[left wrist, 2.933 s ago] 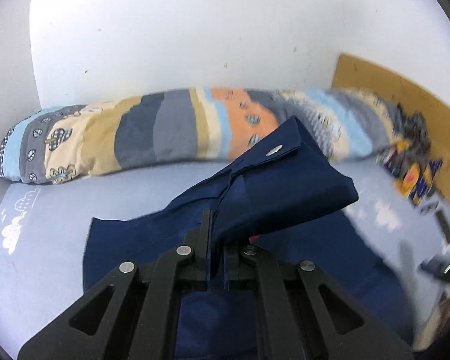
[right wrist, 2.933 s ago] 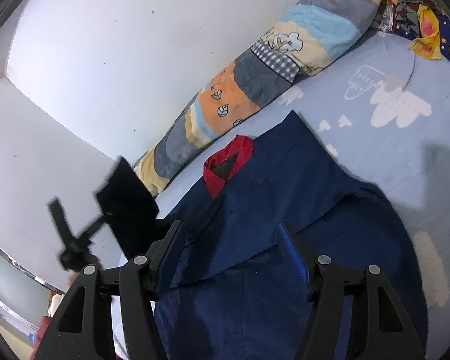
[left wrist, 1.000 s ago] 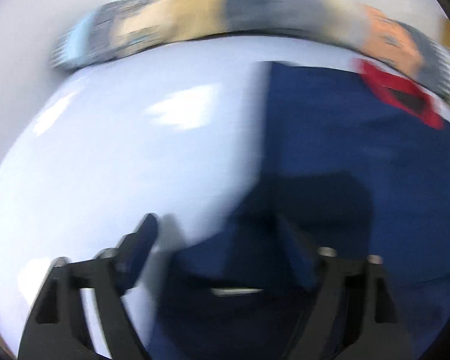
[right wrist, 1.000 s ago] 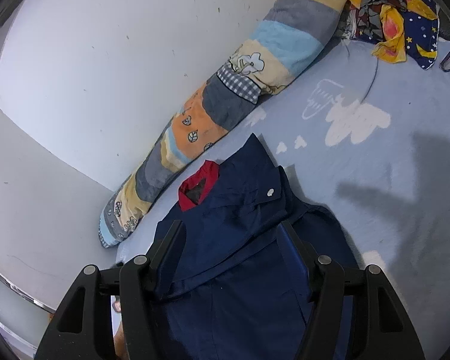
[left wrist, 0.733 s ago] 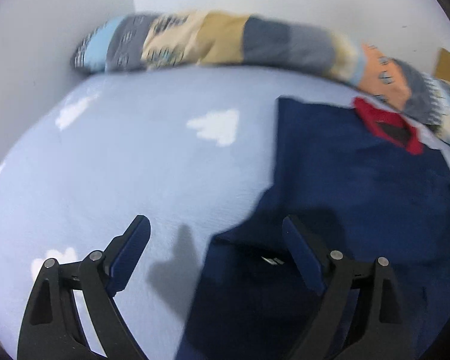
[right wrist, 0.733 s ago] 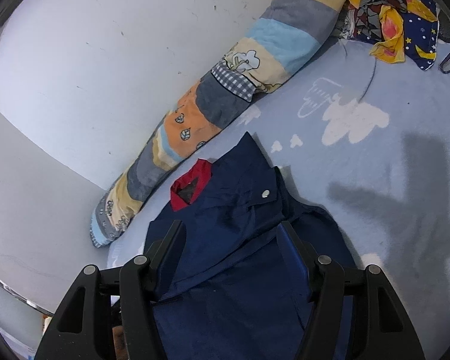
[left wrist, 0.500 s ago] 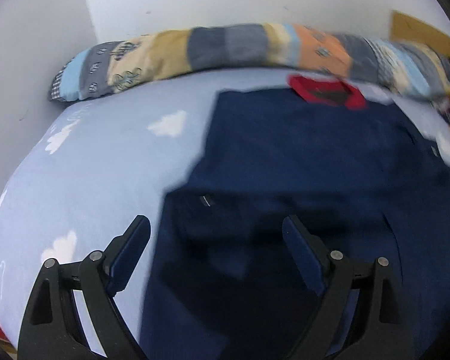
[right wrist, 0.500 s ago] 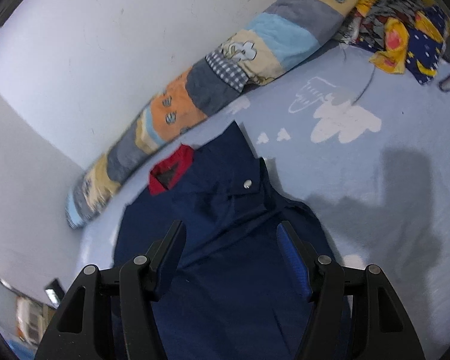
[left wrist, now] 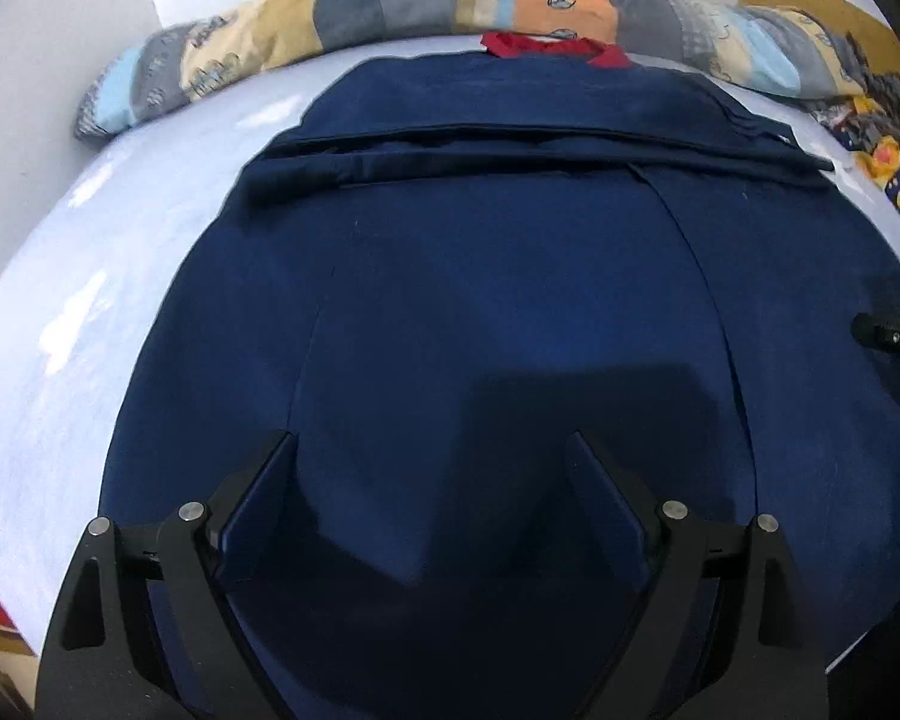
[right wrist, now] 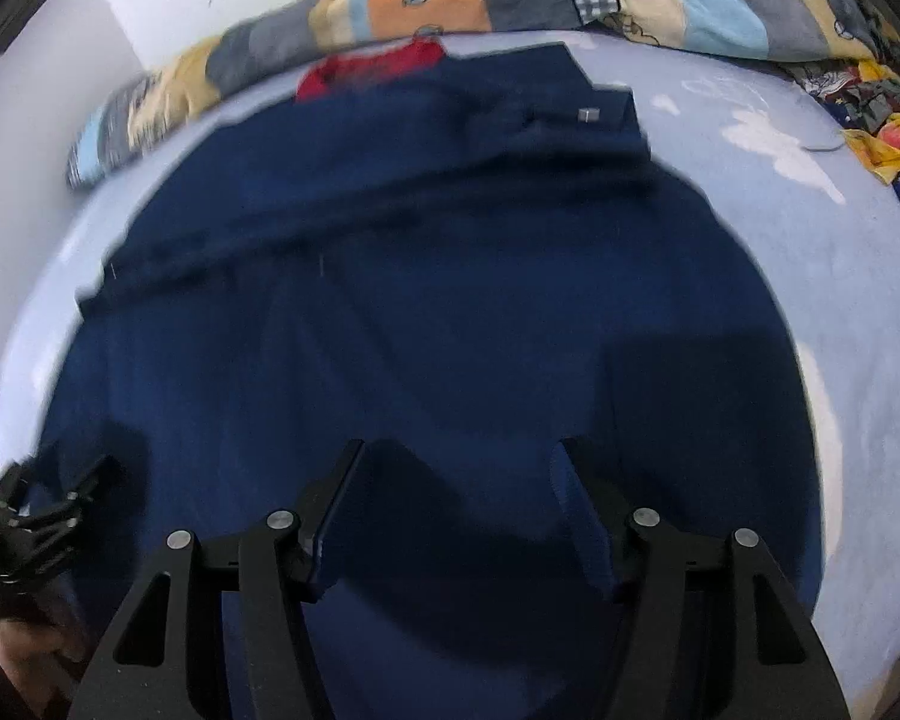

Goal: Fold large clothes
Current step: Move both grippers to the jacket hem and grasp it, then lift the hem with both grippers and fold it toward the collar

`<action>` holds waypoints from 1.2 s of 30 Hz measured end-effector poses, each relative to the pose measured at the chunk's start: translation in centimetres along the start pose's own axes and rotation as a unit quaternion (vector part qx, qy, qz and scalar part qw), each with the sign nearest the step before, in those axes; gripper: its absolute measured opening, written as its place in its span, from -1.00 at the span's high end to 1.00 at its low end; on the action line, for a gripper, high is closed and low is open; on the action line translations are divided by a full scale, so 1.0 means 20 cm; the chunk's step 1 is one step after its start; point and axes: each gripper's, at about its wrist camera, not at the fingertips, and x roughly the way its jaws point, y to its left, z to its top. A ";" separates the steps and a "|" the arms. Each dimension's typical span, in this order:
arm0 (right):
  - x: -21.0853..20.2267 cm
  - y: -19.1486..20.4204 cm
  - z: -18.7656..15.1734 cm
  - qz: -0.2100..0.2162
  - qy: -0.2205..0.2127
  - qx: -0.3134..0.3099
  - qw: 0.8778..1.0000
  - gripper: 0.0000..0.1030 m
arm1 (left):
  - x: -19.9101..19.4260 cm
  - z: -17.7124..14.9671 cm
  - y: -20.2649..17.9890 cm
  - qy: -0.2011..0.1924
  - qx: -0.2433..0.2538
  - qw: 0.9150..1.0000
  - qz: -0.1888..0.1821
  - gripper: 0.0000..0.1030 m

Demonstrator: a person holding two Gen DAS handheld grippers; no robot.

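A large navy garment point(left wrist: 480, 276) with a red collar point(left wrist: 555, 48) lies flat on the pale blue bed, both sleeves folded across its upper part. It also fills the right wrist view point(right wrist: 426, 300). My left gripper point(left wrist: 432, 450) is open and empty, low over the garment's near hem. My right gripper point(right wrist: 459, 456) is open and empty, low over the near hem further right. The right gripper shows at the edge of the left wrist view point(left wrist: 891, 336); the left gripper shows at the lower left of the right wrist view point(right wrist: 48, 516).
A long patchwork bolster point(left wrist: 390, 6) lies along the white wall behind the garment. A heap of colourful clothes point(left wrist: 876, 132) sits at the far right by a wooden headboard point(left wrist: 822, 6). The cloud-print bedsheet point(left wrist: 108, 240) shows on both sides.
The left gripper let go of the folded sleeve and swung to the near hem. Both grippers have come down close over the garment's lower part.
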 end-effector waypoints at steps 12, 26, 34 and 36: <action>-0.17 0.12 -0.48 -0.057 -0.022 -0.042 0.997 -0.36 | -0.12 -0.27 -0.05 -0.023 -0.053 0.998 0.021 -1.00; -0.18 0.13 -0.67 -0.052 -0.011 -0.033 0.998 -0.92 | -0.18 -0.38 -0.04 -0.028 -0.032 0.999 0.001 -1.00; -0.19 0.11 -0.71 -0.035 -0.024 -0.038 0.998 -0.99 | -0.18 -0.39 -0.03 -0.008 -0.053 0.999 0.002 -1.00; -0.19 0.11 -0.70 -0.035 -0.018 -0.034 0.999 -0.99 | -0.18 -0.38 -0.03 0.001 -0.053 0.999 0.002 -1.00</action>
